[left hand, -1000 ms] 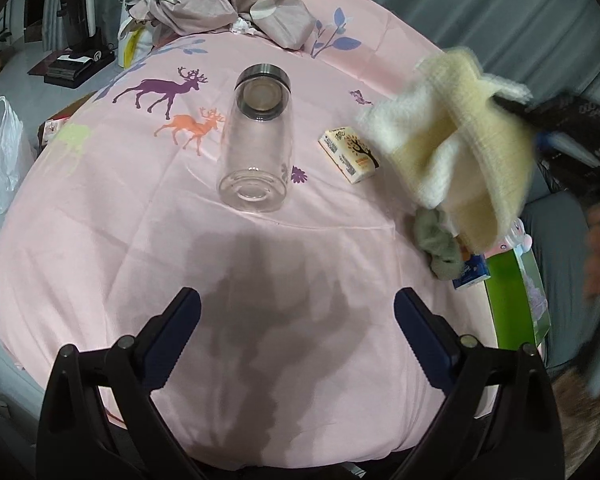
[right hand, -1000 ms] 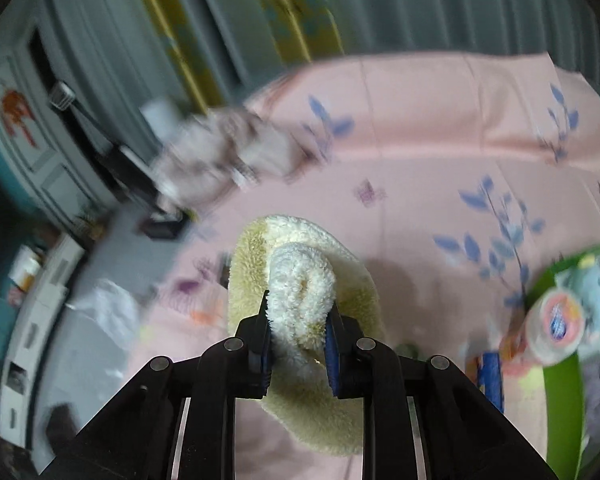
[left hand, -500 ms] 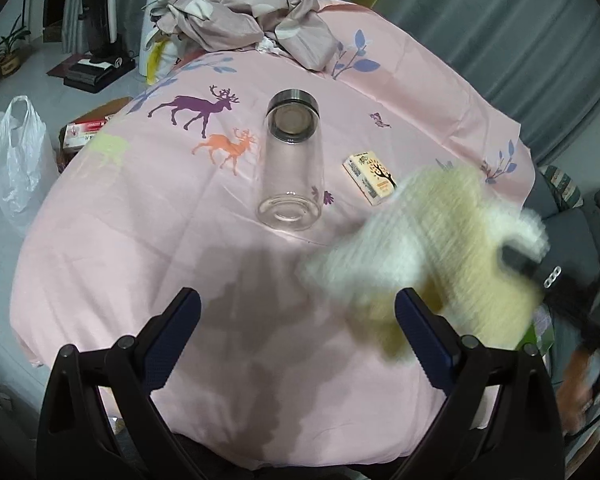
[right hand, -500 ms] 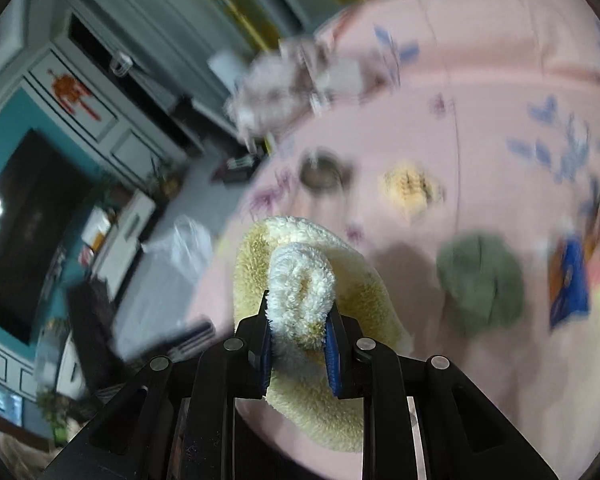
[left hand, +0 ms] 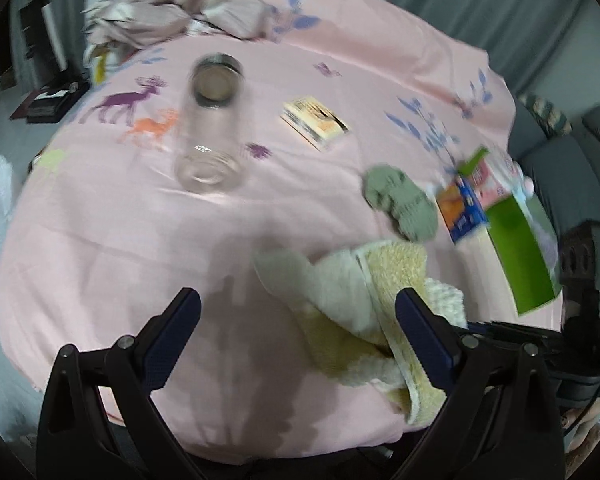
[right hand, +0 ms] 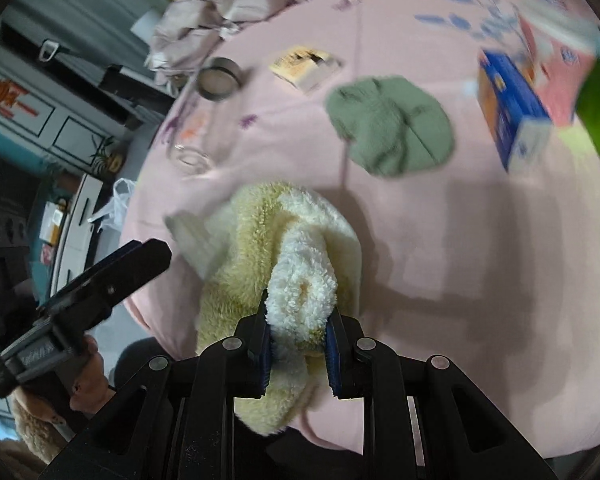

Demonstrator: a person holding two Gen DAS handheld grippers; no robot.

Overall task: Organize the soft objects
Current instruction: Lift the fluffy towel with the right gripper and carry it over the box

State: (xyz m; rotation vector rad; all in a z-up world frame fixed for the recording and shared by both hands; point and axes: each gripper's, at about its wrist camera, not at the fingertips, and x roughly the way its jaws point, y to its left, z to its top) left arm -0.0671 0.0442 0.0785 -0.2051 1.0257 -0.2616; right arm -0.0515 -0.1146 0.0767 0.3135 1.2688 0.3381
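Observation:
A fluffy yellow and white towel (right hand: 268,248) lies bunched on the pink tablecloth (right hand: 440,232) at the near edge. My right gripper (right hand: 300,316) is shut on a white fold of it. In the left wrist view the towel (left hand: 356,308) sits low, reaching between the fingers of my left gripper (left hand: 298,312), which is open and empty just above the cloth. A green knitted cloth (left hand: 400,200) lies beyond the towel; it also shows in the right wrist view (right hand: 392,128).
A clear glass jar (left hand: 210,128) lies on its side mid-table. A small printed box (left hand: 316,122) lies to its right. A blue and orange carton (left hand: 462,208) and a green box (left hand: 520,252) sit at the right edge. A crumpled pink-grey sheet (left hand: 180,20) lies at the far end.
My right gripper has carried the towel down from mid-air to the near edge of the table, where it now rests on the cloth. The left gripper has stayed open.

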